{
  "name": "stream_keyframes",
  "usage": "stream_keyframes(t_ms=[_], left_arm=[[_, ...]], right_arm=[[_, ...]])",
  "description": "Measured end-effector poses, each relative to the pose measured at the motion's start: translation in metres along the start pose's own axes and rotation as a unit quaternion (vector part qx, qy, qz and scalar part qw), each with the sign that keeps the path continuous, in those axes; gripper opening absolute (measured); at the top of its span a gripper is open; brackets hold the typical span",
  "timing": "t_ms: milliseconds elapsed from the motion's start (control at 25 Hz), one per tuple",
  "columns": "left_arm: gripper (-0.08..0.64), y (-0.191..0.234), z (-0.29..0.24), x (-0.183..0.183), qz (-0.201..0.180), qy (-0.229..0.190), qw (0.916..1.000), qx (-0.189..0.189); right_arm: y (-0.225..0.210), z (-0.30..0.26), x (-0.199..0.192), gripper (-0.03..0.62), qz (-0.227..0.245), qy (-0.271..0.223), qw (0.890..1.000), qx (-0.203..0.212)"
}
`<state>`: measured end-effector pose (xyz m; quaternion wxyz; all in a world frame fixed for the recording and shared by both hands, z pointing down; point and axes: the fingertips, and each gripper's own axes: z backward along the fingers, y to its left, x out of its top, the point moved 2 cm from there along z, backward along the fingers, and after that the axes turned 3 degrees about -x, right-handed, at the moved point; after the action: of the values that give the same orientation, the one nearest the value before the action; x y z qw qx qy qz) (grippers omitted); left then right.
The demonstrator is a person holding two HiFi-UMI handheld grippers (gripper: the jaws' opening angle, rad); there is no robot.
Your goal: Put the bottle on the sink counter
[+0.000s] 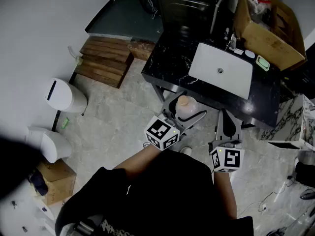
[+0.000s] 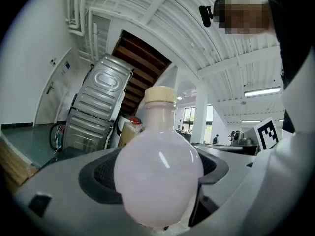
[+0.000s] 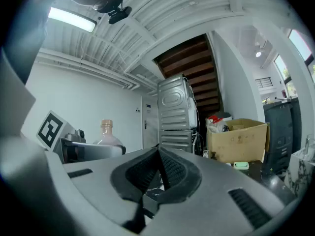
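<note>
1. Left gripper (image 1: 191, 114): centre of the head view, pointing level toward the counter. In its own view its jaws stand wide apart, with the dark pads (image 2: 101, 177) clamped on either side of the bottle's belly.

2. Bottle (image 2: 160, 168): round-bellied, pale pink and translucent, with a cream cap. It is upright and carried off the floor by the left gripper. In the head view (image 1: 185, 105) it sits just below the near edge of the sink counter, not on it. It also shows at the left of the right gripper view (image 3: 107, 134).

3. Right gripper (image 1: 227, 123): right of centre, just beside the left one. Its jaws are closed together (image 3: 160, 173) with nothing between them.

4. Sink counter (image 1: 170, 65): black marbled top, upper centre of the head view, set with a white basin (image 1: 221, 69).

5. Cardboard box (image 1: 268, 31): open, upper right, at the counter's far end.

6. Wooden steps (image 1: 106, 60): upper left, on the floor.

7. White bin (image 1: 64, 96): left edge.
</note>
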<state>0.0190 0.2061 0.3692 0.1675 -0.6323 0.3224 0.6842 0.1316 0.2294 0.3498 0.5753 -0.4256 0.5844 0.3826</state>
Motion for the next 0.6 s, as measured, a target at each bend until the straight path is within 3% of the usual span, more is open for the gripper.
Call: stream_keyframes(t_ms=[280, 600], left_arm=[[0.399, -0.002, 0.002, 0.003, -0.007, -0.002, 0.9999, 0.011], [0.399, 0.004, 0.001, 0.004, -0.010, -0.012, 0.9988, 0.046]], right_arm=[[-0.012, 0.000, 0.006, 0.037, 0.003, -0.011, 1.000, -0.007], [-0.028, -0.002, -0.007, 0.038, -0.003, 0.013, 1.000, -0.005]])
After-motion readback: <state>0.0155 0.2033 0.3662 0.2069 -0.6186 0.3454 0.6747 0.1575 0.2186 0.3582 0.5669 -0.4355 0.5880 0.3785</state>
